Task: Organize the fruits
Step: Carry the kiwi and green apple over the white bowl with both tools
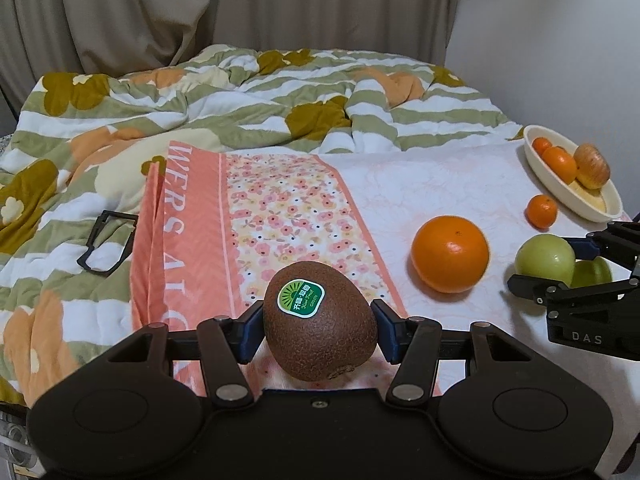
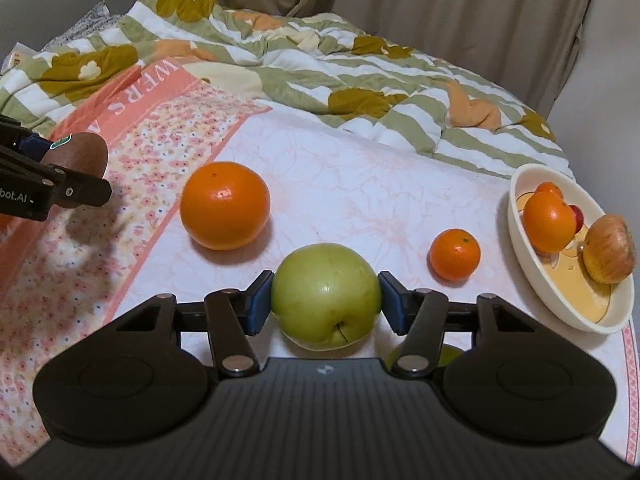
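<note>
My left gripper (image 1: 319, 330) is shut on a brown kiwi (image 1: 320, 322) with a green sticker, held above the floral cloth. My right gripper (image 2: 326, 300) is shut on a green apple (image 2: 326, 294); it shows in the left wrist view too (image 1: 544, 260). A large orange (image 2: 225, 205) and a small mandarin (image 2: 455, 254) lie on the cloth. A cream bowl (image 2: 536, 280) at the right holds oranges and a reddish apple (image 2: 608, 254). A second green fruit (image 1: 592, 274) lies under the right gripper.
A rumpled green-striped floral quilt (image 1: 200, 104) covers the bed behind the cloth (image 1: 400, 184). A black plastic frame (image 1: 105, 246) lies on the quilt at the left. Curtains and a wall stand behind.
</note>
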`<state>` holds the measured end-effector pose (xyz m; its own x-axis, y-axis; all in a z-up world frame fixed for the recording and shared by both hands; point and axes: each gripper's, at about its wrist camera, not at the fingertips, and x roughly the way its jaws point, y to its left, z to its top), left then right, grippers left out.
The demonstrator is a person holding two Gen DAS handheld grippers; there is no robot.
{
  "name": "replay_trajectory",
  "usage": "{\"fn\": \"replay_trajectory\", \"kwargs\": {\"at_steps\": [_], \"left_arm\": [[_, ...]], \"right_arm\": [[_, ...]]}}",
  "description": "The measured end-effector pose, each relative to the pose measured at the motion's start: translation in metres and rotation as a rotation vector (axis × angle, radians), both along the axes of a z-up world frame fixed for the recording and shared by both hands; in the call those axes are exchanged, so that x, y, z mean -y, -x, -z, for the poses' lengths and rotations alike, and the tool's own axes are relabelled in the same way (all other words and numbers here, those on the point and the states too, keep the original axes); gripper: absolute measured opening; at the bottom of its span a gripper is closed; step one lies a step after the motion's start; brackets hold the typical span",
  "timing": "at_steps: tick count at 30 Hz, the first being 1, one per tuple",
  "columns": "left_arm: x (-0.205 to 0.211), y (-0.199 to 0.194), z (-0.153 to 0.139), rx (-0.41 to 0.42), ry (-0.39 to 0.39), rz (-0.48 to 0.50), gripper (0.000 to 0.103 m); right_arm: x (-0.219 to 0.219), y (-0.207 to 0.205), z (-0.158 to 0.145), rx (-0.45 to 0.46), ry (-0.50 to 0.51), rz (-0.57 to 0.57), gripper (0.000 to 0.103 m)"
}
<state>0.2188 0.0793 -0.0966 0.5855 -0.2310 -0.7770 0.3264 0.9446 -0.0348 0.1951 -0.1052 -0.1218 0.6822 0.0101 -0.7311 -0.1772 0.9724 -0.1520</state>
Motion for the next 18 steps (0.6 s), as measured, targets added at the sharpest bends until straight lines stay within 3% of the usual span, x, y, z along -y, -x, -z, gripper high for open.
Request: {"fn": "replay_trajectory", "kwargs": {"at_steps": [10, 18], "left_arm": [[0.003, 0.029, -0.029, 0.054, 0.042, -0.001, 0.06], [0.016, 0.056, -0.055, 0.096, 0.072, 0.001, 0.06]], "right_arm": [[-0.006, 0.032, -0.031, 0.055, -0.022, 0.003, 0.071], [0.014, 0.062, -0.063, 0.089, -0.055, 0.041, 0.071]]}}
